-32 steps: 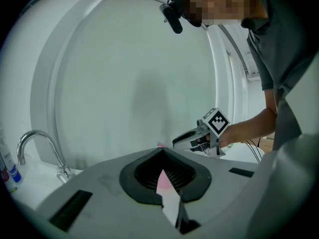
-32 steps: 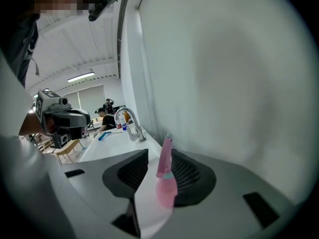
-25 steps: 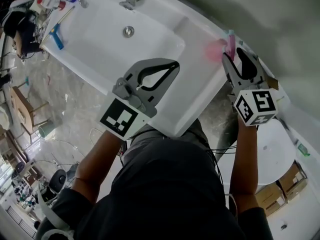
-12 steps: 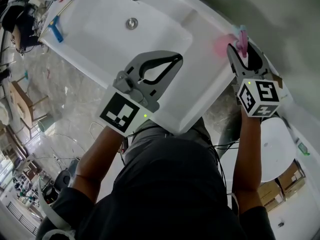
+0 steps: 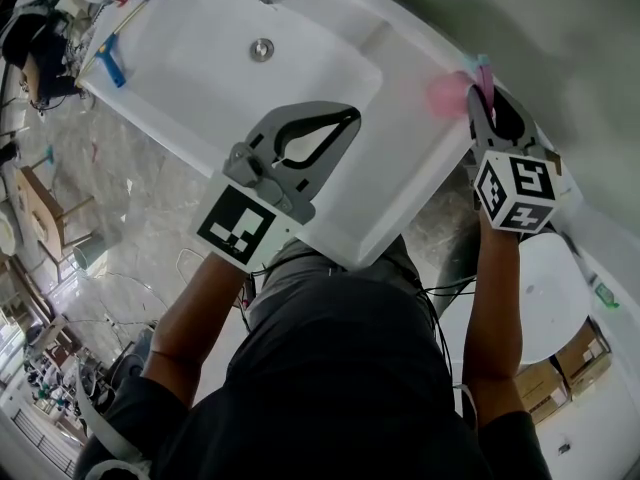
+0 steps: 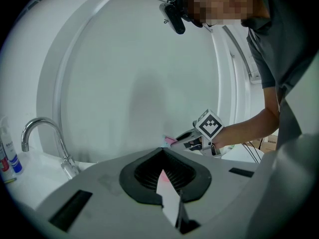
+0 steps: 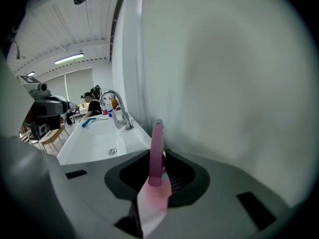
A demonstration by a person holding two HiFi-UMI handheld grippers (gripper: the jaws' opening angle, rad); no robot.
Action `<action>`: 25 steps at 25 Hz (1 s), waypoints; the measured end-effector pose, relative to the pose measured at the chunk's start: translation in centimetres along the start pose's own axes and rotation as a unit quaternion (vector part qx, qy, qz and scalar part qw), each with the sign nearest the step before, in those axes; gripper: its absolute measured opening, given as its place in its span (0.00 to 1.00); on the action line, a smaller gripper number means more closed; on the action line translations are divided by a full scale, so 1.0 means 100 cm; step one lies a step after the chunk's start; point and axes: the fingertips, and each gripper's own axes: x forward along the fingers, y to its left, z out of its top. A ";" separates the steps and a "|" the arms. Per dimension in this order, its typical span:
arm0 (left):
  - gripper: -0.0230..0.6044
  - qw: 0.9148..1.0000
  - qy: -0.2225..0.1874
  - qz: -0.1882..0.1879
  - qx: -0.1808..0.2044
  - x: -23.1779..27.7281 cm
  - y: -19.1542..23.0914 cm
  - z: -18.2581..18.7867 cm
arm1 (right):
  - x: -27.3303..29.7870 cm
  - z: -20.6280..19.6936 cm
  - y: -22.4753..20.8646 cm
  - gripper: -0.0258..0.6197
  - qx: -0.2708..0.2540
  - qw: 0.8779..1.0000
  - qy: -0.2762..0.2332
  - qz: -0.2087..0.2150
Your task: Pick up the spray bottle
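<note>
**R tongs reach the bottle**

In the last sec the right gripper (image 5: 482, 96) has pushed fwd to the spray bottle (image 5: 446, 94), which stands at the sink's (image 5: 400, 173) far right corner by the wall. The bottle's thin pink head sits betw the jaws, which look pinched on it. That's prob a grip, tho the bottle blurs from above, so the lift comes next. R forearm is stretched out, tongs aimed wallward. Left gripper (image 5: 345, 118) hangs over the sink front, jaws together, empty.

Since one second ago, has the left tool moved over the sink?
No. The left tool keeps its place and angle relative to the drain; only the view itself shifted slightly.
</note>
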 end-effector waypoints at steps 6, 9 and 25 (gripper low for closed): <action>0.04 1.000 -0.006 0.002 0.010 -0.003 -0.001 0.007 | -0.017 0.007 0.006 0.18 -0.003 1.000 -0.012 0.008; 0.04 1.000 -0.009 0.002 0.013 -0.005 -0.005 0.013 | -0.028 0.017 0.009 0.18 -0.005 1.000 -0.024 0.012; 0.04 0.998 -0.041 0.018 0.042 -0.033 -0.027 0.044 | -0.109 0.086 0.044 0.18 -0.046 0.992 -0.105 0.055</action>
